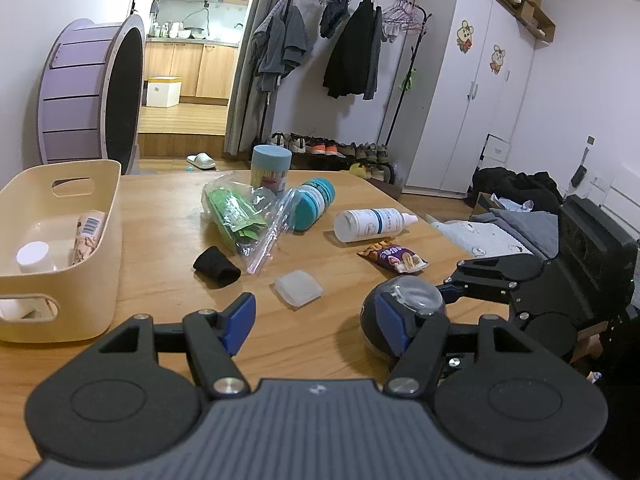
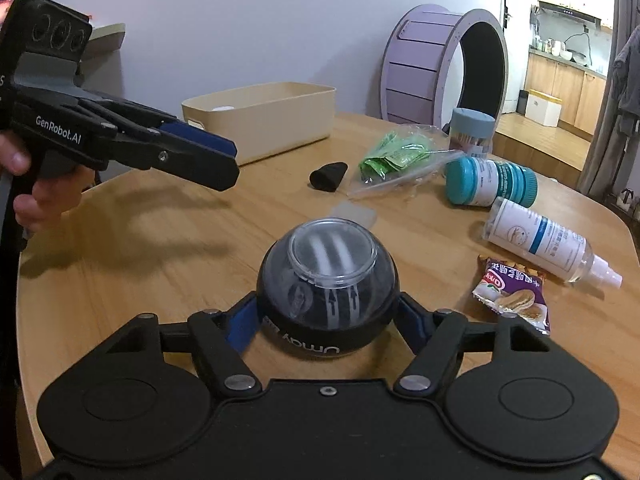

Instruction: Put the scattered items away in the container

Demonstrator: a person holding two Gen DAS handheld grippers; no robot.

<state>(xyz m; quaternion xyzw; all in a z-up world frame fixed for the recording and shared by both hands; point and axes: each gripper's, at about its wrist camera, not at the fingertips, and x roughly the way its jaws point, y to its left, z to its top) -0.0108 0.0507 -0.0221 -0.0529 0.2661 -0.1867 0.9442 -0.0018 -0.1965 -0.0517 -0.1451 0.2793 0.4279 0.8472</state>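
So far your bin (image 1: 80, 216) holds only a few items, your right jaws are clamped on the gyro ball (image 2: 328, 276) resting on the surface (image 2: 160, 248), left jaws gape empty, and seven items lie scattered.

A broad stretch of bare bench (image 2: 132, 248) is lying open between the black gyro ball (image 2: 327, 284) and the cream container (image 2: 264, 116), with only the left hand-held gripper (image 2: 216, 160) hovering above it. The container's open top is facing up unobstructed. Toward the far side, a black cloth roll (image 1: 216, 266), a clear bag of green packets (image 1: 240, 220) and a translucent lid (image 1: 298, 288) are crowding the middle. A teal jar (image 1: 312, 204), a white spray bottle (image 1: 372, 224) and a snack packet (image 1: 394, 258) are blocking the right side.
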